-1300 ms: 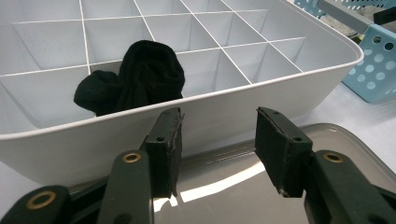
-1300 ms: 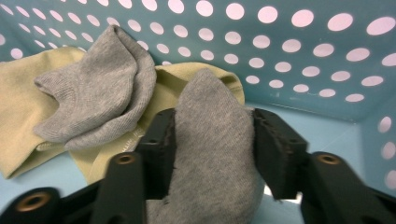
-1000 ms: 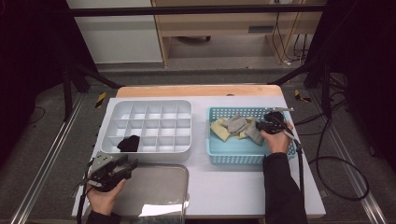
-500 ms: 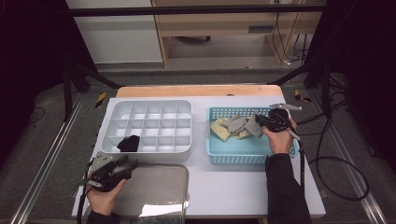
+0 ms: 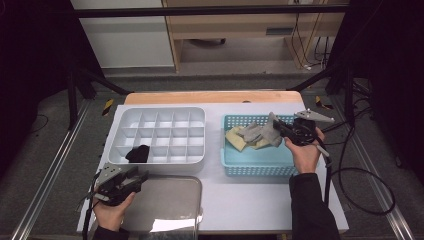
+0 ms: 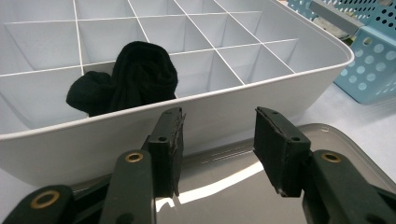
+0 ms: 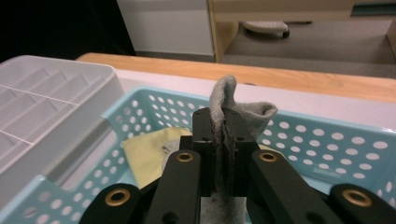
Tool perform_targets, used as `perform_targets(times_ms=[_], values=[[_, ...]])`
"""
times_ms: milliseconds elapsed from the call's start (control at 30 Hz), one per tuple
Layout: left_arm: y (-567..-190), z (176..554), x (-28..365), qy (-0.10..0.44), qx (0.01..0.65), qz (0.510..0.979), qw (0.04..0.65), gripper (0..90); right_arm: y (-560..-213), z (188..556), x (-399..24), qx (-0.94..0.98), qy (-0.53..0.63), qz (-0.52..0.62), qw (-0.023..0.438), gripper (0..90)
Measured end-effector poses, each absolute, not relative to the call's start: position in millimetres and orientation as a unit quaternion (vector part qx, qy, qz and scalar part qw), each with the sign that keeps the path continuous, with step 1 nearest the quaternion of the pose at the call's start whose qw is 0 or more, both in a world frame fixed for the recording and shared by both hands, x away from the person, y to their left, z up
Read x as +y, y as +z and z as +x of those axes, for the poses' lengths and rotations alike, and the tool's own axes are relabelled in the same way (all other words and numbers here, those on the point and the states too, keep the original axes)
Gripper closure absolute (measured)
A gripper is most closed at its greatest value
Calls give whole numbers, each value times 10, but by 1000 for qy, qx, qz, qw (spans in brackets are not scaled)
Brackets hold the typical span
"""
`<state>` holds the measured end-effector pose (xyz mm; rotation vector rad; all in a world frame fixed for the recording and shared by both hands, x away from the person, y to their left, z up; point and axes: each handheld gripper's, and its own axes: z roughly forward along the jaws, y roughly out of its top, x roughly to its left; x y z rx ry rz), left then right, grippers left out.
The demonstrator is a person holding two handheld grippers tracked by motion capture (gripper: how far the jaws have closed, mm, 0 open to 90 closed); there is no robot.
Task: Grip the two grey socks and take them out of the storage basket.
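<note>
While my right gripper (image 5: 278, 131) pinches a grey sock (image 5: 270, 133), its two black jaws are pressed tight on the cloth, which shows plainly in the right gripper view, where the grey sock (image 7: 236, 114) stands up in a fold from between the pads. That sock hangs over the blue basket (image 5: 235, 165), at the basket's right half, lifted clear of the pale yellow cloth (image 5: 235, 137) and another grey piece (image 5: 251, 133) that lie on the basket floor. My right hand (image 5: 304, 152) holds the tool just above the basket's right rim, with the cable trailing off toward the table edge. My left gripper (image 5: 131, 181) sits near the front left corner of the table, above the grey lid (image 5: 167, 202) that lies flat there; its jaws stand spread apart with nothing between them, as the left gripper view shows, and they point at the near wall of the white divided tray (image 6: 224, 112). In that tray, a rolled black sock (image 6: 128, 79) sits in a compartment of the front row, second from the tray's left end as the high view shows it (image 5: 138, 153), bulging a little over the divider. The white divided tray (image 5: 165, 112) stands to the left of the blue basket, the two just beside each other but apart.
</note>
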<state>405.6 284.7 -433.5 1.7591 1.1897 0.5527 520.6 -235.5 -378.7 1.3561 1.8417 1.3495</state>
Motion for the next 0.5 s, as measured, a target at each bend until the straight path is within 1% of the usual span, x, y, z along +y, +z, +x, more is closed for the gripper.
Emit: perform_targets(times_ms=[200,500], values=[[-4336,4052,2835,222,481,715,456,517,-3718,5022,-2284,669,519,471,246,855],[-4342,4055,2823,219,481,716,456,519,-3590,4754,-2212,669,551,436,241,855]])
